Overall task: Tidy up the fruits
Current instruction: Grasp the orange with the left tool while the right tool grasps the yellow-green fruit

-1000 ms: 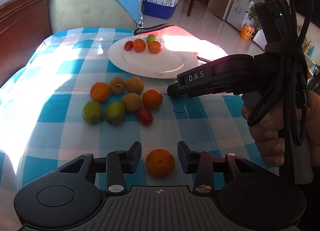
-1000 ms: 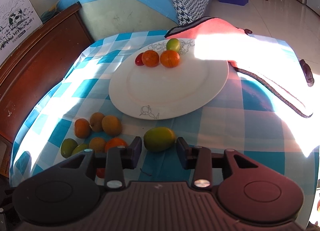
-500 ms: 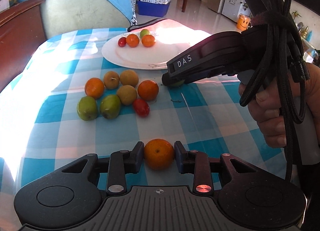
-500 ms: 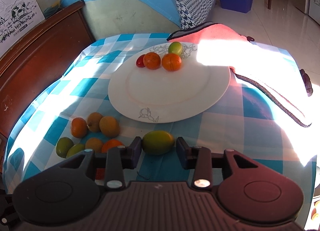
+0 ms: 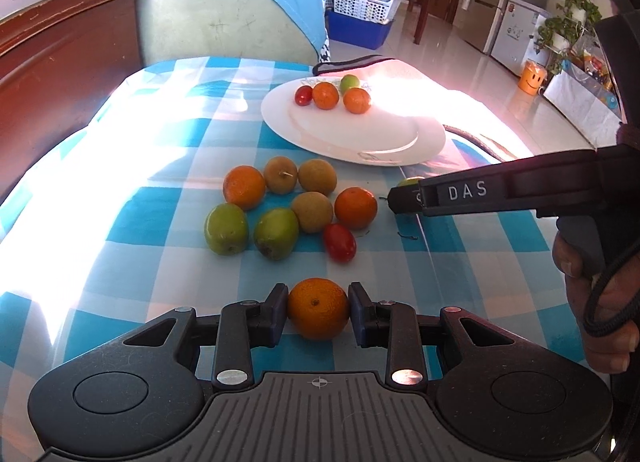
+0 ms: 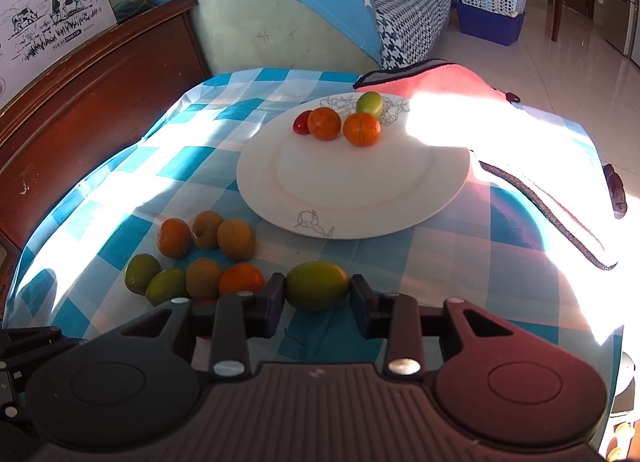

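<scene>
left gripper: fingers clamped on an orange just above the checked tabletop | right gripper: fingers close on a green fruit, right one maybe not touching, near the plate | plate held four fruits; loose pile lay left of it

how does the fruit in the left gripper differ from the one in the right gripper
The orange in the left gripper is round and orange; the green fruit in the right gripper is oval and yellow-green. The green fruit lies nearer the plate. Both sit between gripper fingers.
</scene>
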Available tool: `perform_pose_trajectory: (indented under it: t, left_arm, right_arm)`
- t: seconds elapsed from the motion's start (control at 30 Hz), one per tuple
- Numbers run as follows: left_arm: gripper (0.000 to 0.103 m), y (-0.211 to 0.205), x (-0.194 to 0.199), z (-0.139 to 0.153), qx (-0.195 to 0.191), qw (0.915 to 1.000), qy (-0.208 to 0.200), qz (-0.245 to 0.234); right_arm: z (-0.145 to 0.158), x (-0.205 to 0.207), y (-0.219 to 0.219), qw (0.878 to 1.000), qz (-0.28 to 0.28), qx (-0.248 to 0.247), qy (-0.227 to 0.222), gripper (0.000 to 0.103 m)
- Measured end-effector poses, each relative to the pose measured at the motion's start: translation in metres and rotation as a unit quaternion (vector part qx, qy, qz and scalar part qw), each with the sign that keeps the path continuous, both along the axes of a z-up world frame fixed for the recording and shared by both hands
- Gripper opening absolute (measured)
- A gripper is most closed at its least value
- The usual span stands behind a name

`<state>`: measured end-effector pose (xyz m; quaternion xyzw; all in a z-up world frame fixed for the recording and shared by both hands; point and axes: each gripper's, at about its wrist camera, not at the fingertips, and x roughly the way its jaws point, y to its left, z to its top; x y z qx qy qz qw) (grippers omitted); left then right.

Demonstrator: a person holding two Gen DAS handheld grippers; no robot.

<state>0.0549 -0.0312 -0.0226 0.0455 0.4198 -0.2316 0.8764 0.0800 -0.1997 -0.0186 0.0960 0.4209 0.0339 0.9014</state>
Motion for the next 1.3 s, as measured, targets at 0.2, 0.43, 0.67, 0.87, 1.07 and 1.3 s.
perform_pose_trajectory:
  t: [0.2,0.43,0.67,0.87,1.07,1.3]
  left_arm:
    - [0.03,0.0,0.005,0.0,0.003,0.9999,0.002,0.014]
    - [0.03,0.0,0.012,0.011,-0.008,0.9996,-0.01,0.026]
    - [0.03,-0.006,0.022,0.027,-0.012,0.9992,-0.031,0.02]
    - [0.03,-0.012,0.032,0.043,-0.013,0.9982,-0.058,0.012]
    - [0.03,-0.014,0.053,0.053,-0.008,0.9971,-0.075,0.008]
    - [0.03,-0.02,0.077,0.054,-0.027,0.9975,-0.065,-0.009]
  right_arm:
    - [-0.004,-0.006,0.006,1.0,0.008,-0.007,0.007,0.035]
    - [0.006,-0.011,0.004,1.0,0.007,0.012,-0.005,0.035]
    - [0.029,-0.017,0.0,0.999,0.012,0.038,-0.024,0.035]
    - [0.049,-0.021,-0.012,0.998,0.017,0.039,-0.046,0.035]
    - [0.06,-0.02,-0.032,0.997,-0.001,0.053,-0.06,0.035]
    - [0.06,-0.002,-0.051,0.994,-0.035,0.083,-0.063,0.035]
